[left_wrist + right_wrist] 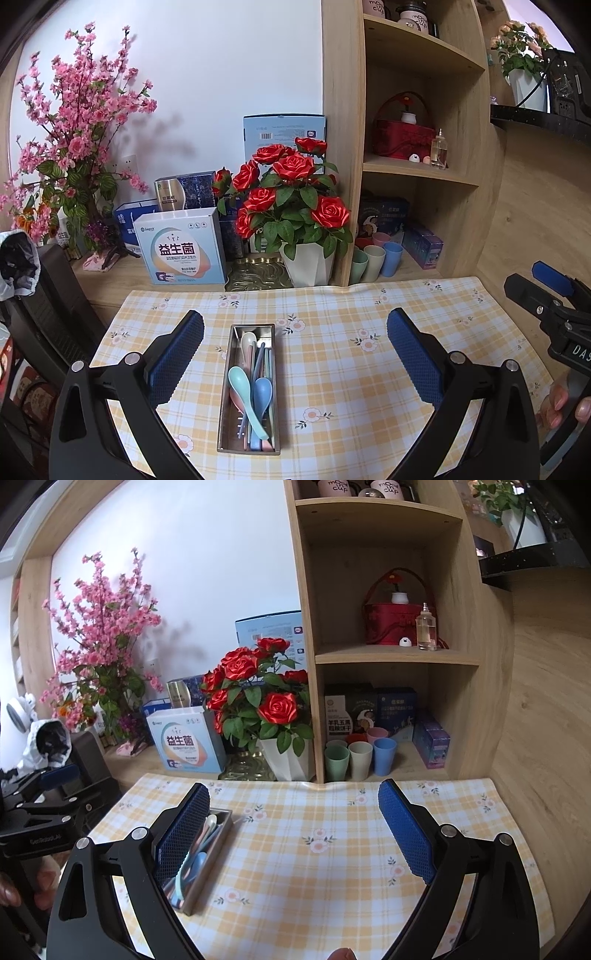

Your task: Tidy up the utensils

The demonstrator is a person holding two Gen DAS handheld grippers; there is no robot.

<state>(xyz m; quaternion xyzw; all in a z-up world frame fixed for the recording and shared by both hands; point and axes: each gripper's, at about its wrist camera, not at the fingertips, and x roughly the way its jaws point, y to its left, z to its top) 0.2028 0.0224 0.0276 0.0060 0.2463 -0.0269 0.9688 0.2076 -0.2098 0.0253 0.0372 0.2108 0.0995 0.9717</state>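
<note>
A long metal utensil tray [225, 387] lies on the yellow checked tablecloth [332, 369]. In it are a teal spoon [243, 391], a blue spoon [263, 395], a white spoon [248, 341], a pink spoon and pastel chopsticks. My left gripper [295, 332] is open and empty, with the tray between its fingers and below them. My right gripper [293, 805] is open and empty over the cloth to the right of the tray [218, 843], which its left finger partly hides. The right gripper also shows at the right edge of the left wrist view [554, 295].
A white pot of red roses [291, 206] stands behind the cloth, beside a white box [183, 247] and a gold tray [258, 275]. Pastel cups [376, 258] and boxes fill the wooden shelf [417, 170]. Pink blossoms [77, 140] stand at back left. A black object [48, 306] stands left.
</note>
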